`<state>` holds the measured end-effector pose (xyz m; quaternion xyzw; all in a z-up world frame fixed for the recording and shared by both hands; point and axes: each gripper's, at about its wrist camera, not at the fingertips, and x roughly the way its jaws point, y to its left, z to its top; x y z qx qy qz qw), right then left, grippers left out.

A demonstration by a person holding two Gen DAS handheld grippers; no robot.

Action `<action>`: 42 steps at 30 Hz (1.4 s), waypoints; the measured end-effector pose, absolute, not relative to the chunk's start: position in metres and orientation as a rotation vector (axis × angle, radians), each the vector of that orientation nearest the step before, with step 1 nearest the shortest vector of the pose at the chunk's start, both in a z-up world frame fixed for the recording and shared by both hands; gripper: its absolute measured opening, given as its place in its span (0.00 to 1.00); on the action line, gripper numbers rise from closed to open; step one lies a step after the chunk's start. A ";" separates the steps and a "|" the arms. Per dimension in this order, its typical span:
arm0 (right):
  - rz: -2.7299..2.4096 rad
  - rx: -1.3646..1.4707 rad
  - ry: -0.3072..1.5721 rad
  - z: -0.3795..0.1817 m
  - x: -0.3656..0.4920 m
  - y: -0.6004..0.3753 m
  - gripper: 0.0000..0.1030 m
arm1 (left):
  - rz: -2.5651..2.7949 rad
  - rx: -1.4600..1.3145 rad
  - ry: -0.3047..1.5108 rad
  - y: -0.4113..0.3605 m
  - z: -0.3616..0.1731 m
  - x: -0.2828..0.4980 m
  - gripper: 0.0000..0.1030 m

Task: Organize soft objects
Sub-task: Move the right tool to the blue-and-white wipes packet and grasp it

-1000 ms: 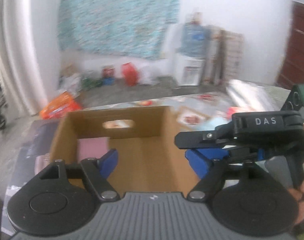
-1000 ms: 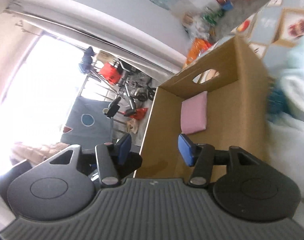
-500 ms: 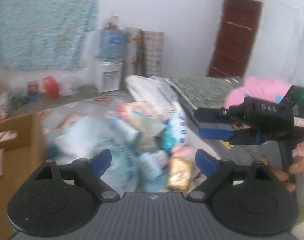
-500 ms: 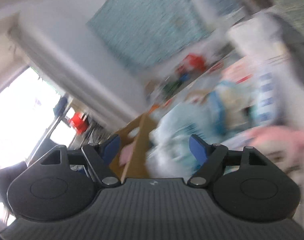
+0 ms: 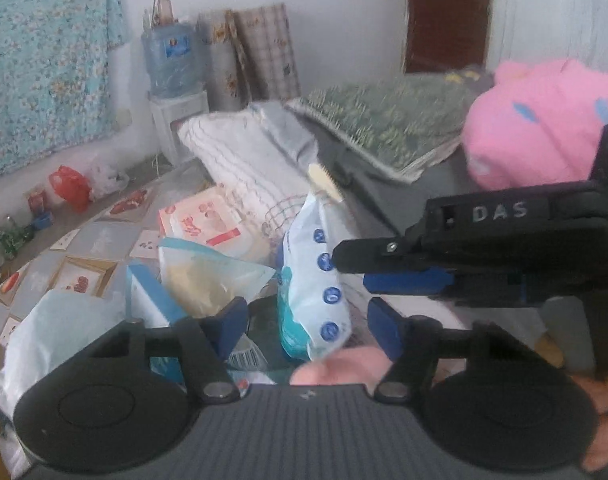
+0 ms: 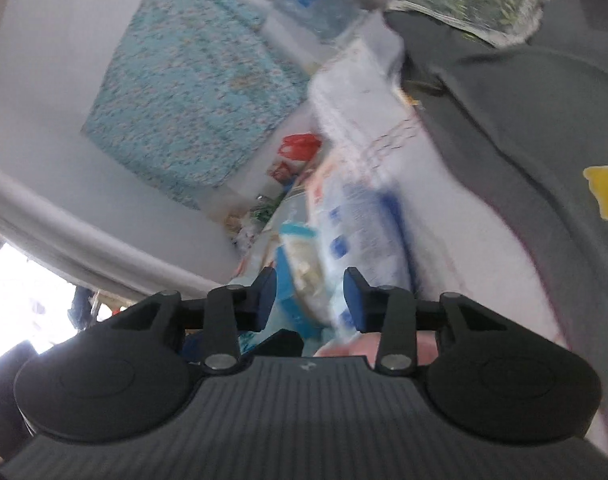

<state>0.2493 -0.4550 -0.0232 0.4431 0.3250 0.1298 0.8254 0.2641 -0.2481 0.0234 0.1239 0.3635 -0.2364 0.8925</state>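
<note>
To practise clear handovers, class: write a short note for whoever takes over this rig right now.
Left claw: open, jaws have just been closing, nothing gripped; the blue-dotted pack stands just ahead of it.
Right claw: open, jaws have also just been closing, empty, pointing at the same heap.
Things: packs heaped together; pink plush farther back on the right.
Done: nothing here shows as sorted.
Left: collect the soft items, probably the blue-dotted pack first.
</note>
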 end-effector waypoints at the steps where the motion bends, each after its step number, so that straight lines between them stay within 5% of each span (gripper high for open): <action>1: 0.275 0.957 0.689 -0.028 0.252 -0.456 0.32 | -0.488 0.265 0.770 -0.252 0.019 0.272 0.63; 7: 0.274 1.022 0.686 -0.049 0.275 -0.469 0.32 | -0.472 0.322 0.841 -0.271 0.001 0.301 0.61; 11: 0.278 1.058 0.697 -0.062 0.282 -0.476 0.33 | -0.481 0.282 0.892 -0.273 -0.007 0.316 0.40; 17: 0.279 1.128 0.677 -0.074 0.282 -0.489 0.33 | -0.495 0.191 0.911 -0.263 -0.004 0.321 0.31; 29: 0.354 1.193 0.696 -0.079 0.283 -0.477 0.34 | -0.526 0.079 0.827 -0.239 0.035 0.299 0.28; 42: 0.693 1.065 0.740 0.003 0.222 -0.378 0.38 | -0.415 0.064 0.627 -0.117 0.105 0.154 0.29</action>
